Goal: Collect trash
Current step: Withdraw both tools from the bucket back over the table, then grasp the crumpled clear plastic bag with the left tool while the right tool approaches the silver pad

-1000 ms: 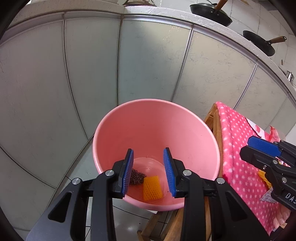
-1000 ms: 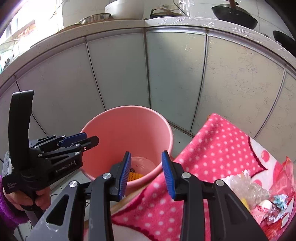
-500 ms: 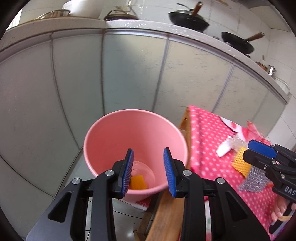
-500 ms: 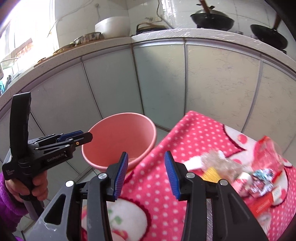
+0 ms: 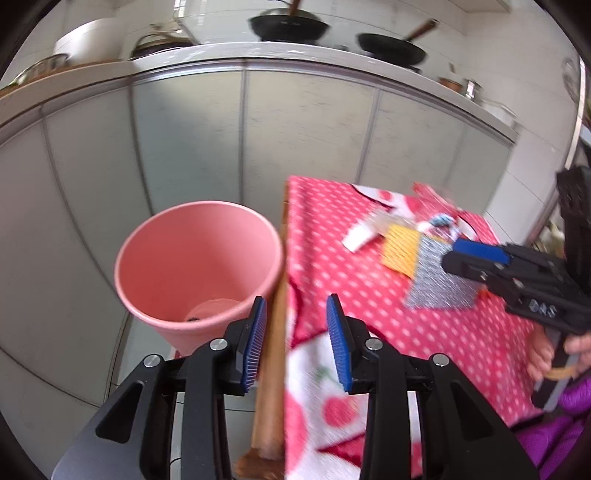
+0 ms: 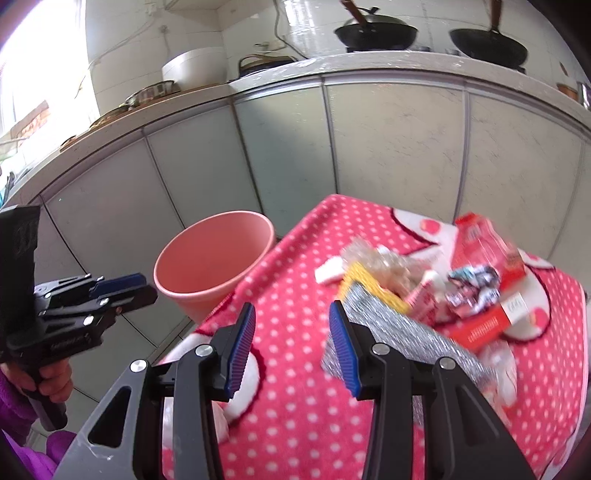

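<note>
Both our tongs, left [image 5: 295, 341] and right [image 6: 288, 347], gape empty; the pink bin [image 5: 199, 273] holds little (one dark scrap shows), the worktop's [image 6: 303, 406] litter pile [image 6: 424, 291] remains.

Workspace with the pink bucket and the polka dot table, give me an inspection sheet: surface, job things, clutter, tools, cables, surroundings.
Surface: table under a pink polka-dot cloth, wooden edge showing.
Job's things: round pink plastic bucket on the floor beside the table; trash pile on the cloth includes a silver textured sheet, orange mesh pad, red carton, crumpled clear wrap.
Clutter: nothing seen beyond the trash.
Tools: left tool open, empty; right tool open, empty, jaws just widened, at the silver sheet's near edge.
Cables: wall cords above the counter.
Surroundings: grey cabinet fronts, two black pans on the counter.
</note>
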Demonstrator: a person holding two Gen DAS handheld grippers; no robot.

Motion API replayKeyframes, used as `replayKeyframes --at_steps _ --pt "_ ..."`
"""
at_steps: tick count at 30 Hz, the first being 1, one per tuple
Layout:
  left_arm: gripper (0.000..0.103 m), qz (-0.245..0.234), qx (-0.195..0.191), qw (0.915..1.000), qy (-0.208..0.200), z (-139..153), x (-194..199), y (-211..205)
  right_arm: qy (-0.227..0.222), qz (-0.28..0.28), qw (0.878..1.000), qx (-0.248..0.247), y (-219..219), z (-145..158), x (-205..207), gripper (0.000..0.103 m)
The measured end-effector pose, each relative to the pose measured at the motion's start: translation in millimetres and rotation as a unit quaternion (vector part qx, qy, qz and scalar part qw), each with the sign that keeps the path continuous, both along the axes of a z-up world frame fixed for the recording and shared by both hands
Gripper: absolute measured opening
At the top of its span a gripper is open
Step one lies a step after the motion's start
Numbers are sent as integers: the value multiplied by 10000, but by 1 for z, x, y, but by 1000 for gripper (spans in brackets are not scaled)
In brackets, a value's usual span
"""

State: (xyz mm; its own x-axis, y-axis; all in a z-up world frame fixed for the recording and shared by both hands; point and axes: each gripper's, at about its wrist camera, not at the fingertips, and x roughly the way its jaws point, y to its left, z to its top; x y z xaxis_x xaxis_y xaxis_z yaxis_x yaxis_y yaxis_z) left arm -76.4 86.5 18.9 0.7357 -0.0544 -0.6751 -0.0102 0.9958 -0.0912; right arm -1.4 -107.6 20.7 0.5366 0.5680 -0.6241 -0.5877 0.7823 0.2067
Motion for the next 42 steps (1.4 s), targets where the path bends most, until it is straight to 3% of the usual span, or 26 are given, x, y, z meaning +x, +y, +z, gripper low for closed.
replayKeyframes --at_steps 12,18,27,31,36,42 --pt "34 -1108 -88 9936 176 -17 -27 -42 -98 -302 9987 -408 -32 -24 -36 41" --pt "34 -1640 126 9857 373 -30 -39 -59 56 -540 9983 -233 -45 -28 -33 41" --pt "34 -1551 274 9856 621 -46 -32 -62 156 -609 9979 -171 -49 -30 -33 41" --pt "48 -1440 134 9867 737 -50 -29 -56 234 -608 9978 -131 -51 -33 -33 41" --pt "48 -1428 -193 9852 923 -56 -24 -49 286 -606 9977 -67 -53 -36 -34 41" --pt "48 -1613 -202 9814 1022 -59 -23 -56 352 -705 9968 89 -61 -37 -32 41"
